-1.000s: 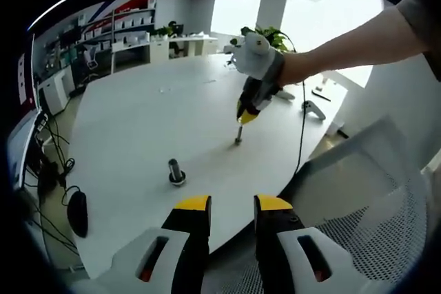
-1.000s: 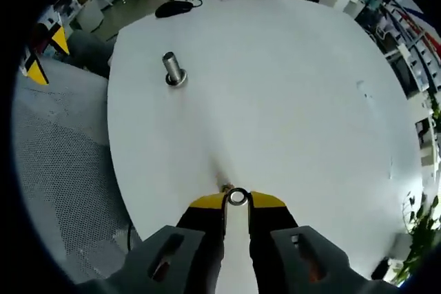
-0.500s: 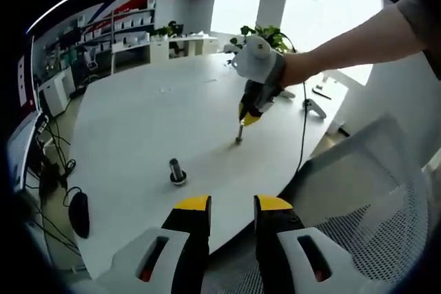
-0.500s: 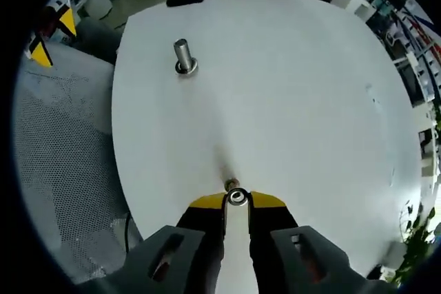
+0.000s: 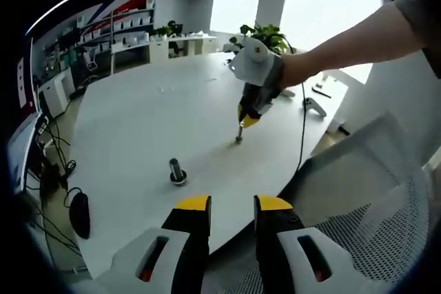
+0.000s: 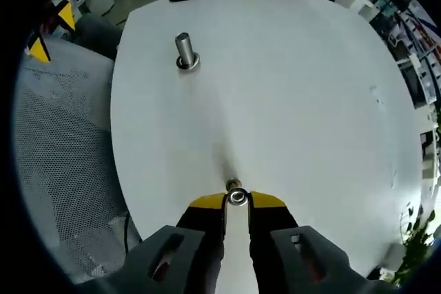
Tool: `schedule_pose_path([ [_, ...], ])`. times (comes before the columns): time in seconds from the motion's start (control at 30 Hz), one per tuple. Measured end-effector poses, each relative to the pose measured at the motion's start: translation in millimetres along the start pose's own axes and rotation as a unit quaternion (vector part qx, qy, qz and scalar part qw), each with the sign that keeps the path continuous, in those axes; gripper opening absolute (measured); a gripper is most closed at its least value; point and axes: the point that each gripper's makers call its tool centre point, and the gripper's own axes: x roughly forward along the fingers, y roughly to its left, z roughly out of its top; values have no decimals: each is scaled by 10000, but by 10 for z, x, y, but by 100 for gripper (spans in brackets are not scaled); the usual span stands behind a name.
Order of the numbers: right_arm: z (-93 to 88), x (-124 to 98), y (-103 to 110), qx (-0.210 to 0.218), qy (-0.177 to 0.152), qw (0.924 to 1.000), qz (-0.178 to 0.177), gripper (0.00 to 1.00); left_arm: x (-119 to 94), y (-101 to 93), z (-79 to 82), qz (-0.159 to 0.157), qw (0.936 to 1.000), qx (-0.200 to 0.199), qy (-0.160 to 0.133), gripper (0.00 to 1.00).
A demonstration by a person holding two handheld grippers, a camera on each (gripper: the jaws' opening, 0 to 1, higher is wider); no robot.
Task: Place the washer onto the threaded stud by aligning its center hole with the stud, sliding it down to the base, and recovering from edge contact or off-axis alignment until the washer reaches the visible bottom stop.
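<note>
At the lower centre of the right gripper view the right gripper (image 6: 237, 200) is clamped on the washer (image 6: 237, 197), its hole facing the camera, poised over a small stud (image 6: 233, 184) on the white table (image 6: 289, 87). To do this well, I judge the hole should be centred, kept flat, and lowered without tilt. A second stud (image 6: 184, 50) stands upright upper left; the left gripper (image 5: 230, 206) has its jaws apart, empty.

Left view far, level; right view overhead, close; shared table (image 5: 138, 122).
</note>
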Motion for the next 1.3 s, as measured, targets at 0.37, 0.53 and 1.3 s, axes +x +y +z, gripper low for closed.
schedule_pose_path([
  [0.37,-18,129,19,-23,91,9999,56,13,0,0,-4,-10,10000,-12,6,23],
  [0.53,-44,212,26,65,116,9999,108,13,10,-4,-14,-25,10000,-11,39,23],
  [1.3,4,433,201,76,240,9994,243,14,13,-15,-25,-59,10000,-46,49,22],
])
